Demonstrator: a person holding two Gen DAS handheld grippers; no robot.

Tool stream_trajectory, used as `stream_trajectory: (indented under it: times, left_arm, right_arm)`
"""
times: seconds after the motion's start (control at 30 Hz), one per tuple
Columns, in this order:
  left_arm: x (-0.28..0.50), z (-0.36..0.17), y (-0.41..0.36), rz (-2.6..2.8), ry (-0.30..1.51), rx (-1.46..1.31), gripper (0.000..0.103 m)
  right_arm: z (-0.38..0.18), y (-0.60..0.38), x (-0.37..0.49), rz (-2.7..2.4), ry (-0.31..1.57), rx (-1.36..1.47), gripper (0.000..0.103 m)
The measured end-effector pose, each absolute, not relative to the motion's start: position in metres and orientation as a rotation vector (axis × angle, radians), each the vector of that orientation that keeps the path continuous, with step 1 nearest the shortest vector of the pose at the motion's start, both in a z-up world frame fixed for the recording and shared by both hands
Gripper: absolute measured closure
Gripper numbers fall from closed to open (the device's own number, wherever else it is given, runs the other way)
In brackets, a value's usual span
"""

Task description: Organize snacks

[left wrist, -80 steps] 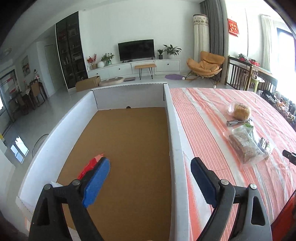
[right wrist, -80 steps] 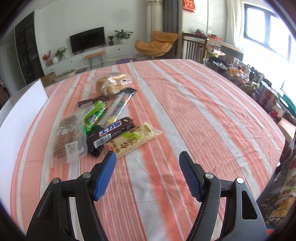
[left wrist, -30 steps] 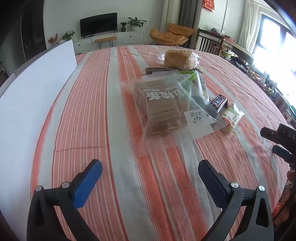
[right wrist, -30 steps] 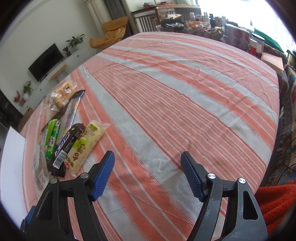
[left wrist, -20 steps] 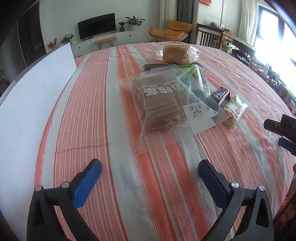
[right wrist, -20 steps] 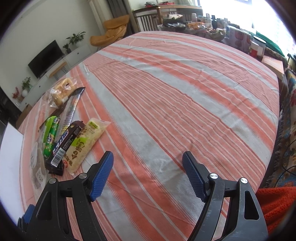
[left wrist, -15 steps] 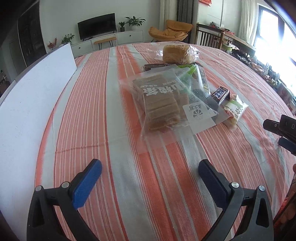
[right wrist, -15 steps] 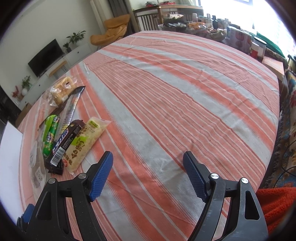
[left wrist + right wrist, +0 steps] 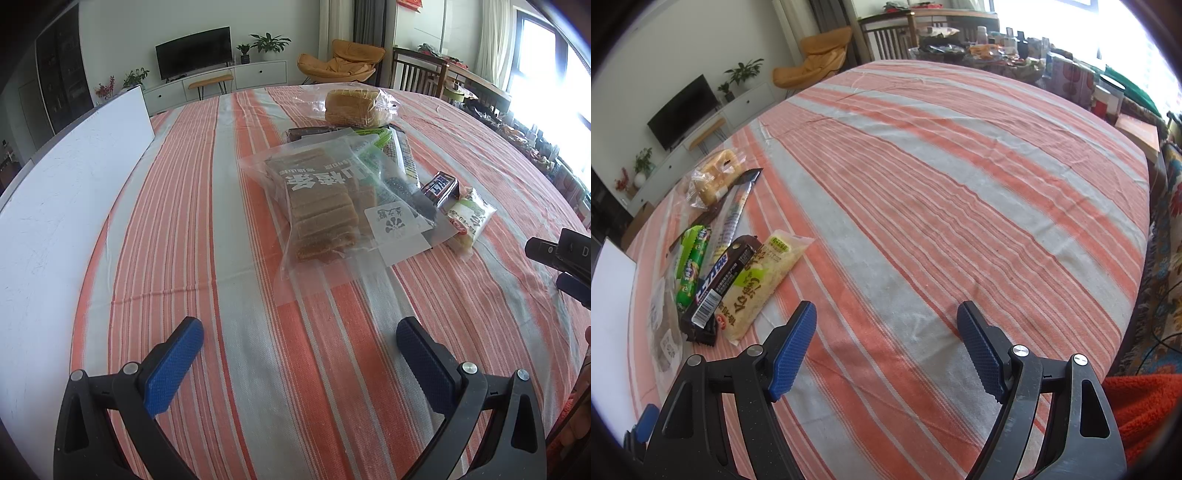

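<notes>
The left tool (image 9: 299, 354) has swung away from the white box (image 9: 66, 192) at its left and now hangs released over the worktop (image 9: 177, 229), the biscuit bag (image 9: 321, 206) just ahead. The right tool (image 9: 886, 332), also released and empty, has snacks to its left: next pick looks imminent.

A pale, plain wall (image 9: 122, 29) closes the far end of the living room, and against it stands a long low white cabinet (image 9: 236, 75) carrying a black flat television (image 9: 194, 51) and leafy green potted plants (image 9: 267, 40). A small wooden bench on thin dark legs (image 9: 210, 82) sits before the cabinet. To the right rests a mustard-orange lounge chair (image 9: 340, 64), with grey curtains (image 9: 364, 22) behind it and a dark wooden railing (image 9: 417, 74) beside it. Strong daylight pours through a large window (image 9: 550, 48) at the right. A tall dark glass-fronted cabinet (image 9: 59, 74) stands at the left.
</notes>
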State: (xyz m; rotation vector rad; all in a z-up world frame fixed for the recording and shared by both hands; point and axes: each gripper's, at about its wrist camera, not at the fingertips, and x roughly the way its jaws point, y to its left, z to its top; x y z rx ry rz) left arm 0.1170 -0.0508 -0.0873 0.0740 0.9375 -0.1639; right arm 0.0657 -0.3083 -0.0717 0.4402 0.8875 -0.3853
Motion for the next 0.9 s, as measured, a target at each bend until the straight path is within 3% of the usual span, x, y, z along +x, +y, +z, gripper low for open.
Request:
stream_trajectory:
  times: [0.9]
  left_arm:
    - [0.1164,-0.0880,-0.0514,-0.163,0.936,0.074,0.000]
  right_arm:
    - [-0.0725,-0.3052,0.0665,-0.387,0.898,0.423,0.021]
